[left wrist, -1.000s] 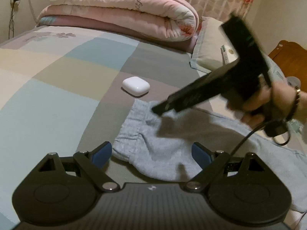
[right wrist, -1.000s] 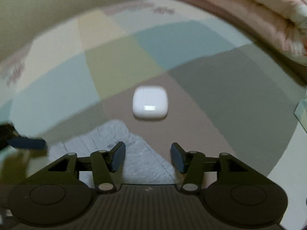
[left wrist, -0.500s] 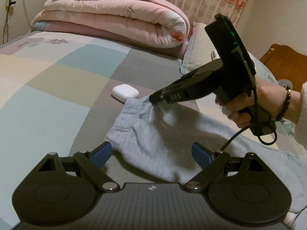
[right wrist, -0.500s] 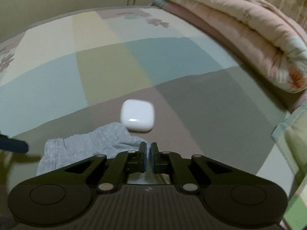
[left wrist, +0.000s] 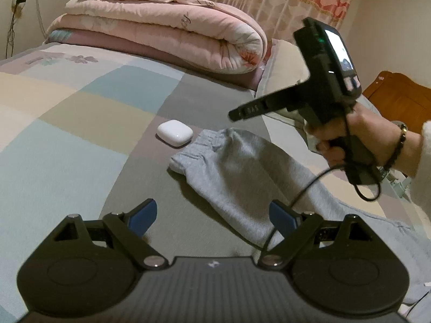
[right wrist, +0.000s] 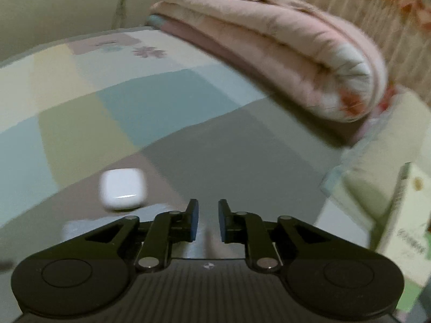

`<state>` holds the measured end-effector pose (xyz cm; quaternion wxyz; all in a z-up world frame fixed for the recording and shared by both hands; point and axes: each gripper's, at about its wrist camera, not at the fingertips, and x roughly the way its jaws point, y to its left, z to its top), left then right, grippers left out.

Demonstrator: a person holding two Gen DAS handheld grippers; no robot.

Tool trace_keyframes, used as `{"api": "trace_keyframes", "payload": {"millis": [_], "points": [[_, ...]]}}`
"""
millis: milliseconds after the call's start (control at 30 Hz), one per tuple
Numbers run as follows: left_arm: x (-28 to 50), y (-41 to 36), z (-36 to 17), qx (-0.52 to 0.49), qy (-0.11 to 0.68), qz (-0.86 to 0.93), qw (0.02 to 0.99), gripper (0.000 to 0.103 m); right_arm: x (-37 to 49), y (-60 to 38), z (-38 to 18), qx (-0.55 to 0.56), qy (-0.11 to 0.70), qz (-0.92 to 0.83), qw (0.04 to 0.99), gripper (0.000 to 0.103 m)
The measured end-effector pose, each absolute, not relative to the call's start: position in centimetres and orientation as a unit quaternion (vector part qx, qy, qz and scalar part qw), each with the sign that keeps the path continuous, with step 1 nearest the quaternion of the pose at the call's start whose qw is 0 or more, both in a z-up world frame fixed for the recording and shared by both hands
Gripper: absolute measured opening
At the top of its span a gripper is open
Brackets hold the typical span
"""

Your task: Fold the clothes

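On the patchwork bedspread (left wrist: 80,123) lie grey sweatpants (left wrist: 242,177), waistband just beside a white earbud case (left wrist: 175,133). Near the camera, the left gripper (left wrist: 212,215) hangs wide open over their near edge, holding nothing. Above the pants, the right gripper (right wrist: 207,220) is opening, nothing between its pads. Far off sits a folded pink quilt (left wrist: 161,35)

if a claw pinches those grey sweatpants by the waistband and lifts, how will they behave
The grey sweatpants lie creased and peaked on the bed, so they will probably sag and trail, not stay flat. The knit looks thick, so likely grippy yet fairly heavy. The gathered waistband may stretch.
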<state>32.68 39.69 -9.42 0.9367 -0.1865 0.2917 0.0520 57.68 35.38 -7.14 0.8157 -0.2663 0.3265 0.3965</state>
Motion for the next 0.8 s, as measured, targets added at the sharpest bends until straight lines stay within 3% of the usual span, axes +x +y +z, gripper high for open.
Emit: {"api": "trace_keyframes", "payload": {"millis": [67,233,300,367,433,467,500,600,800], "points": [[32.4,39.9,-9.1,-0.19,0.286,0.05,0.938,0.09,56.6,35.6,-7.4,-0.265,0.351,0.443,0.781,0.021],[31.3,40.5,-8.0,-0.216,0.253,0.017,0.943,0.092,54.0,36.4,-9.3,-0.278,0.41,0.513,0.701,0.034],[31.1,40.2,-7.7,-0.213,0.245,-0.003,0.946,0.092,53.0,36.9,-10.1,-0.287,0.41,0.52,0.692,0.045],[30.9,39.7,-7.4,-0.206,0.237,-0.02,0.949,0.092,52.3,37.6,-11.0,-0.306,0.403,0.516,0.692,0.044],[30.9,39.6,-7.3,-0.203,0.234,-0.026,0.95,0.093,52.0,37.8,-11.5,-0.31,0.399,0.51,0.696,0.037],[30.9,39.5,-7.3,-0.203,0.233,-0.027,0.951,0.093,52.1,37.7,-11.4,-0.298,0.399,0.51,0.701,0.02],[30.9,39.5,-7.3,-0.204,0.233,-0.03,0.95,0.093,52.4,37.5,-11.3,-0.271,0.412,0.519,0.698,0.017],[31.0,39.1,-7.3,-0.197,0.237,-0.035,0.951,0.093,53.7,36.8,-11.0,-0.166,0.476,0.563,0.655,0.019],[31.2,39.1,-7.5,-0.19,0.248,-0.012,0.95,0.093,53.8,34.8,-9.6,-0.185,0.458,0.552,0.672,0.028]]}}
